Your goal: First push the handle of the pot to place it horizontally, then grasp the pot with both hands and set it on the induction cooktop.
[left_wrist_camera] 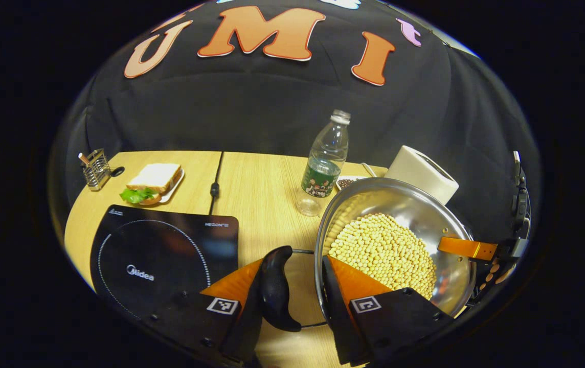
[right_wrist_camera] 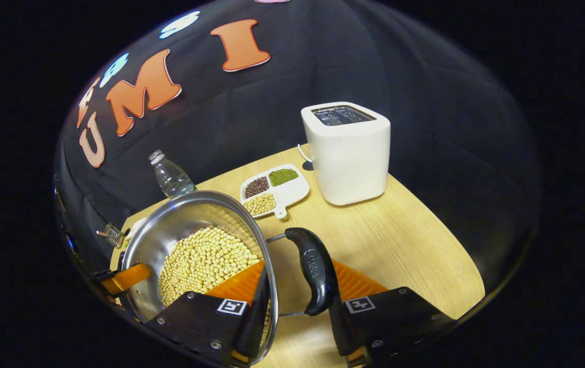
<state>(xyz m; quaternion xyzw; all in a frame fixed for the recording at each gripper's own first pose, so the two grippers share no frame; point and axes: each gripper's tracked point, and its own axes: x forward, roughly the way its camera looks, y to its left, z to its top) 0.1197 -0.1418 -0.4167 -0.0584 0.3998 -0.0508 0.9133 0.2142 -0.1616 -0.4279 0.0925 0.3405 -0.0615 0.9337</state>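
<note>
We find both handles level; left gripper (left_wrist_camera: 292, 299) and right gripper (right_wrist_camera: 297, 301) each clench one. The pot (left_wrist_camera: 400, 204), centre right, awaits the cooktop (left_wrist_camera: 164, 255), lower left.

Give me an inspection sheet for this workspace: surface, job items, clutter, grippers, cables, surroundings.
Surface: wooden table, two boards joined.
Job's things: steel pot full of soybeans, tilted; induction cooktop bare, left of it.
Clutter: water bottle, toaster, divided bean dish, sandwich plate, wire holder.
Grippers: left gripper straddles the pot's rim and black side handle; right gripper likewise at the opposite handle.
Cables: black cord along the seam.
Surroundings: black cloth wall.
</note>
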